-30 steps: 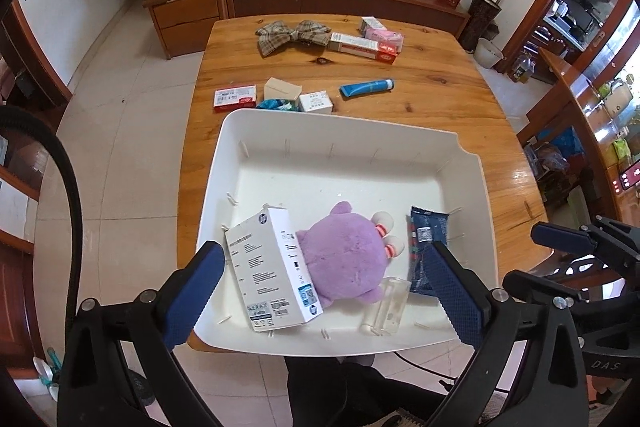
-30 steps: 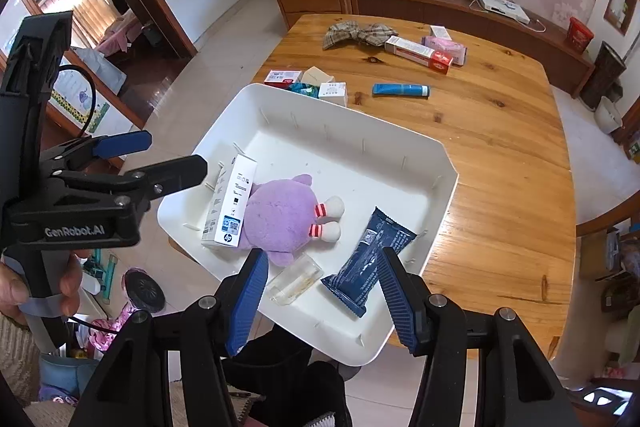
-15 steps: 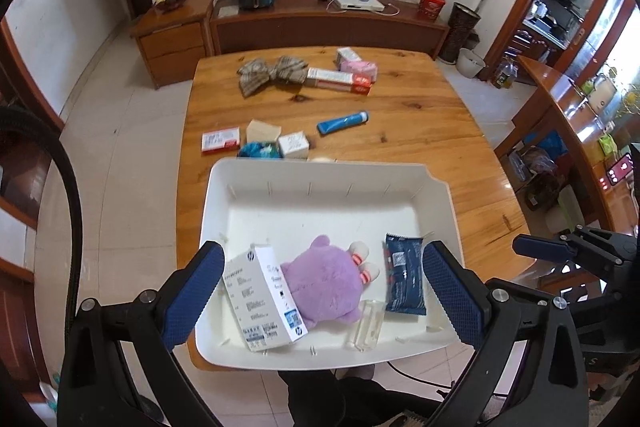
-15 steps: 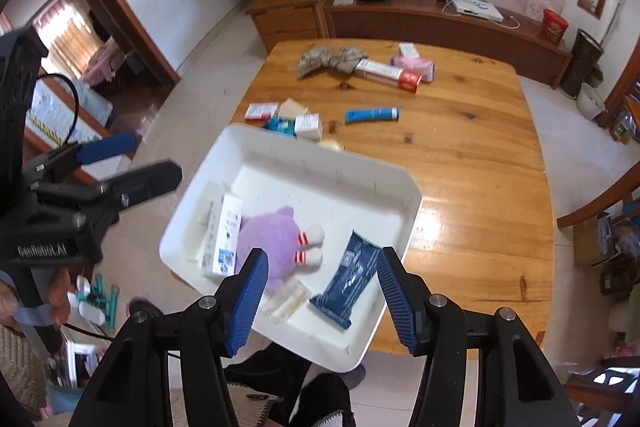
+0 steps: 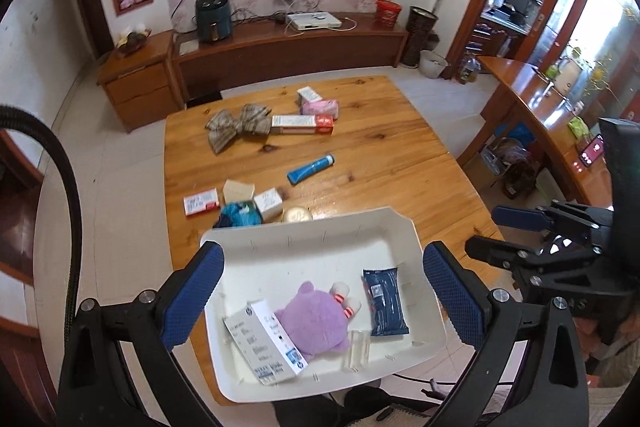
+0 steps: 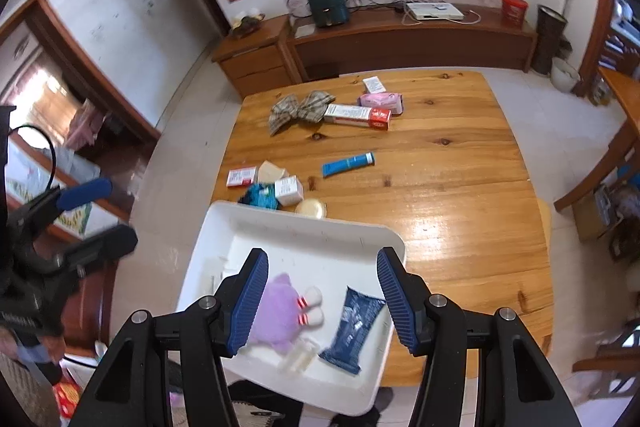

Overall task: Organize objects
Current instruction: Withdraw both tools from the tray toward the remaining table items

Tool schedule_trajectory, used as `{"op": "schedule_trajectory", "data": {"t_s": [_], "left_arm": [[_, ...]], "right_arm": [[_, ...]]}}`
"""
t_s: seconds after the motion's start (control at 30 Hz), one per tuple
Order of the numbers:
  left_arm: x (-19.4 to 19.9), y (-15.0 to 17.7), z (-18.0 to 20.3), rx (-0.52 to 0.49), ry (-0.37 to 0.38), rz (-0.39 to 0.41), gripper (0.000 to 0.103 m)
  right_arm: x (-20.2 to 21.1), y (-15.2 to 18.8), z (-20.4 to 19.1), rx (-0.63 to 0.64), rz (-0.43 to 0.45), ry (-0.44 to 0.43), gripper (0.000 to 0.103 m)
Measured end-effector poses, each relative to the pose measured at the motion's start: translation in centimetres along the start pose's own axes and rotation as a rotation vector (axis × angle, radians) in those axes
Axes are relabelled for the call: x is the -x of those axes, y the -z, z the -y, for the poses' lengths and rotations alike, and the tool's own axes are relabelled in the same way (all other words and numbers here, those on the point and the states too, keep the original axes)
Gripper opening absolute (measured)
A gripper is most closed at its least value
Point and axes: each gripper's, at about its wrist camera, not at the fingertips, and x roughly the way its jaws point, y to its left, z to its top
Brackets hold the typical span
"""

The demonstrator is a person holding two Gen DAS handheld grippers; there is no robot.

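Both grippers, left gripper and right gripper, hang wide and empty above the white tray; an HP-logo box lies beneath the left one.

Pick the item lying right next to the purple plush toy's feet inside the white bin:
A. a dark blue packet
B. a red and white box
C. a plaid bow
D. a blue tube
A: the dark blue packet lies beside the plush toy's feet in the white bin; the blue tube and plaid bow are out on the table.
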Motion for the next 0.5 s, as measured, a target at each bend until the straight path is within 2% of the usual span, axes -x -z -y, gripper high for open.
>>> {"op": "schedule_trajectory", "data": {"t_s": [0.27,0.5], "left_arm": [[-1.2,-2.3,-1.7,-0.111,0.035,-0.035,0.100],[-3.4,-4.4,-5.1,-0.182,0.054,-0.063,0.100]], "right_arm": [[-3.2,-2.6,-0.3,-0.123,-0.004,0.002,0.058],[-7.0,-4.3,-0.6,-0.216,-0.018,0.031,0.058]]}}
